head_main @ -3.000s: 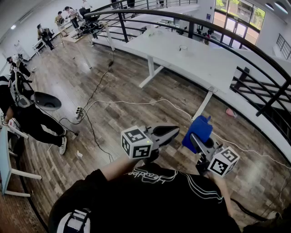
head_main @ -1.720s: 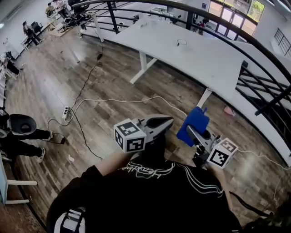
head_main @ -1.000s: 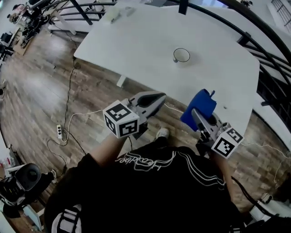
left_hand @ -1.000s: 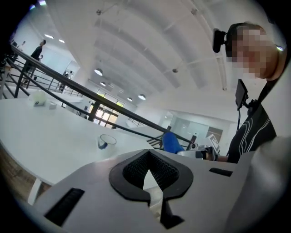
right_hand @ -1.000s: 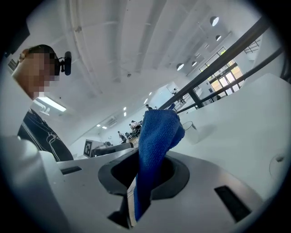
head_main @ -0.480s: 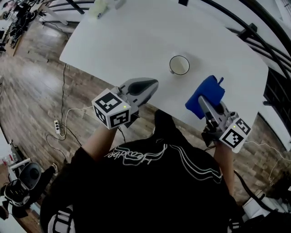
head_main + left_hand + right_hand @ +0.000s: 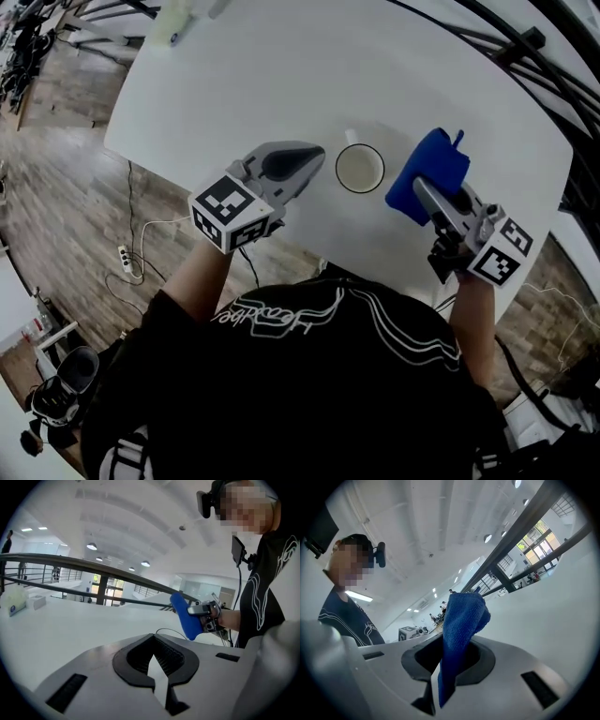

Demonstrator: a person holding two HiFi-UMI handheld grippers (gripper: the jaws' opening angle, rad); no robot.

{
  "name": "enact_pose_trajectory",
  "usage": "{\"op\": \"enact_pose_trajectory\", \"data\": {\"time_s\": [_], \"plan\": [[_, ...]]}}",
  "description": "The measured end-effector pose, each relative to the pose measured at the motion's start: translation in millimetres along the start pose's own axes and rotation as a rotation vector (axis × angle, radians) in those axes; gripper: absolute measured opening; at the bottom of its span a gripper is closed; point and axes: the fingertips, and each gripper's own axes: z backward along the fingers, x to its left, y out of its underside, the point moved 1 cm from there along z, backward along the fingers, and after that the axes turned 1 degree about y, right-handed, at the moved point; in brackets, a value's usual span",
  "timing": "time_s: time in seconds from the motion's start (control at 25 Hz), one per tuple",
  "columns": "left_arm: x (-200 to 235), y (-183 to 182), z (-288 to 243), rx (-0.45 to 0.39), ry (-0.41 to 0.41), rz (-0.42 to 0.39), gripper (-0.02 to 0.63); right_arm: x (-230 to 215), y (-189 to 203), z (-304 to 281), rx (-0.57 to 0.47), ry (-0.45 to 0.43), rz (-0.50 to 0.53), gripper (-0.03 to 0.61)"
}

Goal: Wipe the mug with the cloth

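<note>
blue cloth (image 7: 428,175): soft, light and floppy by the look of its nap. it is bunched into a wad that stands out past the tips of the right tongs, over the table (image 7: 281,75), just right of the mug and apart from it.
mug (image 7: 360,169): white, upright and open-topped. it stands on the table close to the near edge, between the two pairs of tongs. a small nub on its far side looks like the handle.
how the mug should handle: probably glazed ceramic, so stiff, fairly heavy, slick and breakable. with nothing steadying it, a sideways rub would likely make it slide or tip.
where to take hold: the wall at the rim, one jaw inside and one outside, or the handle. the rim on the left side lies nearest the free tongs.
left tongs (image 7: 314,155): jaws brought together with nothing between them. the left gripper view (image 7: 153,660) shows only bare table through the slit. the tips point at the mug from its left, just beside it and not touching.
right tongs (image 7: 422,187): clamped on the cloth. the right gripper view (image 7: 440,681) shows the fabric (image 7: 461,620) pinched between the pads, rising above them and folding over.
judgement: wiping has not begun. the left jaws would have to part before they could brace the mug.
risk: a loose fold of cloth could snag the rim and drag the mug toward the near edge.
</note>
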Motion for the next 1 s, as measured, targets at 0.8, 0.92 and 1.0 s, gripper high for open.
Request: {"op": "enact_pose_trajectory", "data": {"time_s": [0.8, 0.92, 1.0], "plan": [[27, 31, -66, 0.141, 0.146, -0.176, 0.092, -34, 10, -22, 0.243, -0.166, 0.085, 0.054], [28, 31, -73, 0.145, 0.176, -0.185, 0.098, -37, 25, -24, 0.341, -0.187, 0.13, 0.054], [25, 30, -76, 0.149, 0.2, -0.196, 0.098, -37, 32, -24, 0.401, -0.201, 0.146, 0.054]]}}
